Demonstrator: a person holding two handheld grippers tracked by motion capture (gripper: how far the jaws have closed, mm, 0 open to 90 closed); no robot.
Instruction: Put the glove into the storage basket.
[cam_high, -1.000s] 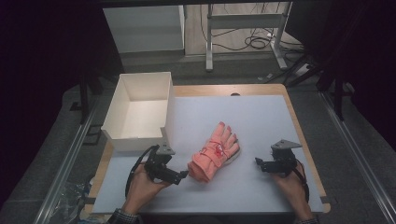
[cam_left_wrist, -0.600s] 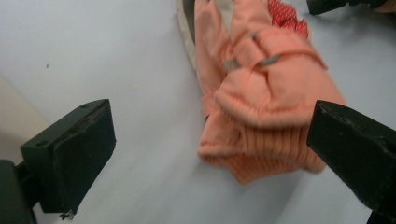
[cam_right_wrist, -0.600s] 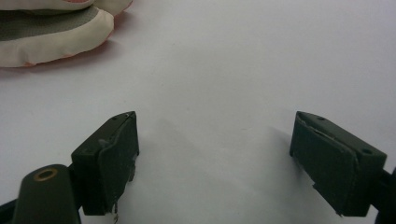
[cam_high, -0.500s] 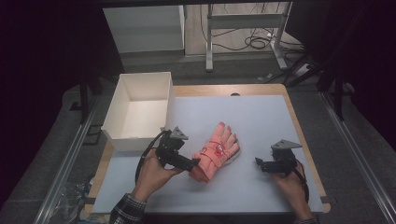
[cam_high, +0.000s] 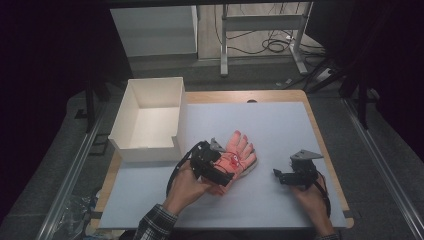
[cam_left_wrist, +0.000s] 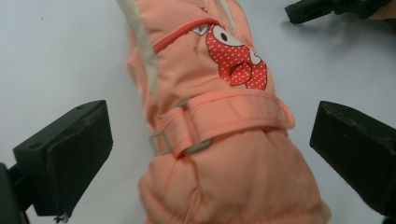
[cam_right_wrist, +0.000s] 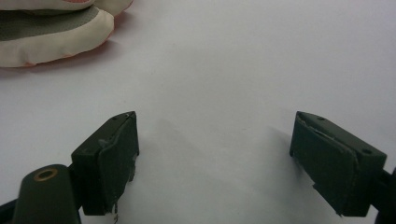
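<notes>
With the left gripper (cam_left_wrist: 205, 154) holding its jaws wide apart astride the strapped wrist of the orange glove (cam_high: 239, 157) mid-worktop, a clean grasp means closing squarely across the strap, while the right gripper (cam_high: 278, 175), also open, waits nearer the right edge.

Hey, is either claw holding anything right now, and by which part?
Nothing is held. The left claw straddles the orange glove near its strap, jaws open and apart; the right claw is open over bare table.

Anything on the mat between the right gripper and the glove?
Nothing: in the high view bare mat separates the right gripper from the glove; the right gripper view agrees.
</notes>
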